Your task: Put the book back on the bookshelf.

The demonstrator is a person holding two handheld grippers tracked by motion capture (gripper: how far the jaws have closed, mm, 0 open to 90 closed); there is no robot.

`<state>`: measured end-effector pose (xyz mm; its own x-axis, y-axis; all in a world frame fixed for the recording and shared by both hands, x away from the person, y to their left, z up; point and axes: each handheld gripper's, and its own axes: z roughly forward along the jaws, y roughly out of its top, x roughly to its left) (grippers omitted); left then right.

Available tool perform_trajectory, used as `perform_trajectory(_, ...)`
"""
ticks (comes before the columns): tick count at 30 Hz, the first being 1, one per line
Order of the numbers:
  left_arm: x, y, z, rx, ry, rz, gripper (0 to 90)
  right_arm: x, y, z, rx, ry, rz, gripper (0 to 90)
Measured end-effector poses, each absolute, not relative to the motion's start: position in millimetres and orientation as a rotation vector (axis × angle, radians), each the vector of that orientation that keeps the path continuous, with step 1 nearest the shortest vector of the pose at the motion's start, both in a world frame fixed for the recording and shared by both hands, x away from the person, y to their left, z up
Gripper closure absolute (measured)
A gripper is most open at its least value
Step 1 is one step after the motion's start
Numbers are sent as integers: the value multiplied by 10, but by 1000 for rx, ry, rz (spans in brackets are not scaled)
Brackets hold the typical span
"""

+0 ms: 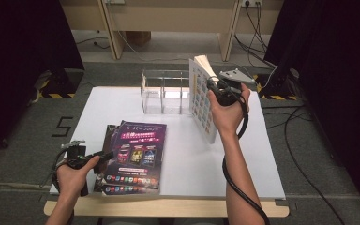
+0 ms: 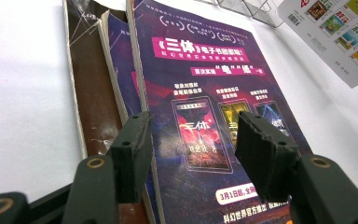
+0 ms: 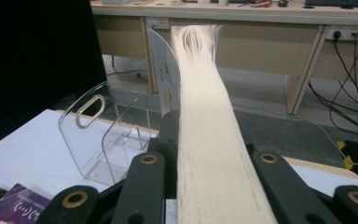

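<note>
Near the table's far right edge, the right gripper (image 1: 215, 89) pinches a book (image 1: 202, 101) by its page edges, both jaws pressed against the paper block, holding it upright in the air just beside the clear rack (image 1: 165, 92) at the far edge. At the near left corner the left gripper (image 2: 191, 144) rests with jaws spread, nothing between them, over a stack of books (image 1: 133, 157) lying flat on the white table (image 1: 243, 154).
</note>
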<state>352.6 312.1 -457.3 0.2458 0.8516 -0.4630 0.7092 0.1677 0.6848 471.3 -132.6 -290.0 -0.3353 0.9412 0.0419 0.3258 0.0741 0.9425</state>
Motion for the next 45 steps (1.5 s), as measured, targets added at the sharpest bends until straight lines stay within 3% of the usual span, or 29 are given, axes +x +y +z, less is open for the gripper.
perform_trajectory(19,3517,3138,-4556,1570,1496,193,450,4717,-1100,-2895,1278,1721,1255,742)
perform_trajectory(45,3521,3196,-4541,1558,1504,204,450,5029,-957,-2897,1300,1662,1252,742)
